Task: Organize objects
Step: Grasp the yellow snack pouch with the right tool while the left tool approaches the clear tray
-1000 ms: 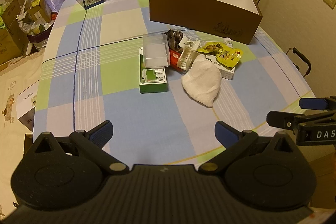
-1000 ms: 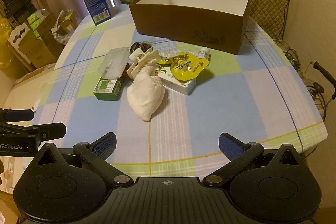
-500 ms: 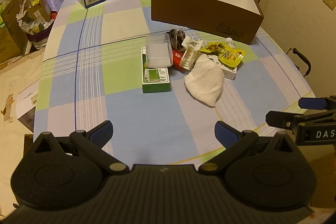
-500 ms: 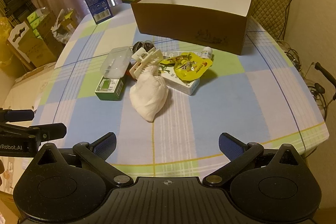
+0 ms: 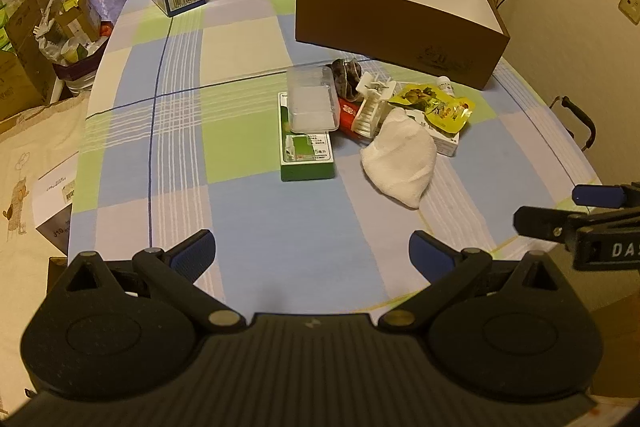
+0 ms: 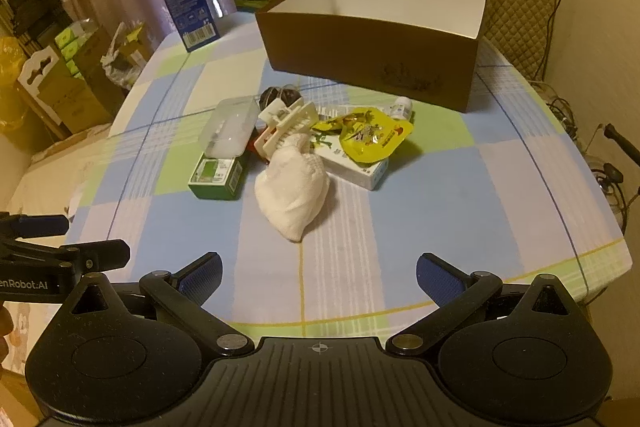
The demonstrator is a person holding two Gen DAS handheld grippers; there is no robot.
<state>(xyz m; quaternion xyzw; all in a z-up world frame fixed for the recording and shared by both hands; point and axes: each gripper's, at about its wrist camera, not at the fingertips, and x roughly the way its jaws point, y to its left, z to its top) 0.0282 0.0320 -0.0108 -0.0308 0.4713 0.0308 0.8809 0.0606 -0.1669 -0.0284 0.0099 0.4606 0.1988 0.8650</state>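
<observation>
While both tools are hovering over the near edge of the table, nothing is being held yet. The left gripper is standing with its jaws spread wide, and the right gripper is also spread wide and empty.

The things to organize are lying in one small heap in the middle of the checked cloth, ahead of both grippers and well apart from them. The brown box, open at the top and showing no contents from here, is standing behind the heap, so I judge it is the place where the things should go.

The nearest piece is the white cloth bundle. In the right wrist view it is lying almost straight ahead, a little to the left of centre, with its long axis pointing from the heap toward the gripper, its narrow tip closest. In the left wrist view the same bundle is sitting ahead and clearly to the right. So the right gripper seems better lined up for it.

The green box, with a clear plastic case resting on its far end, is lying ahead of the left gripper, its long axis running away from it. The yellow pouch is lying on a white flat box, touching it.
</observation>
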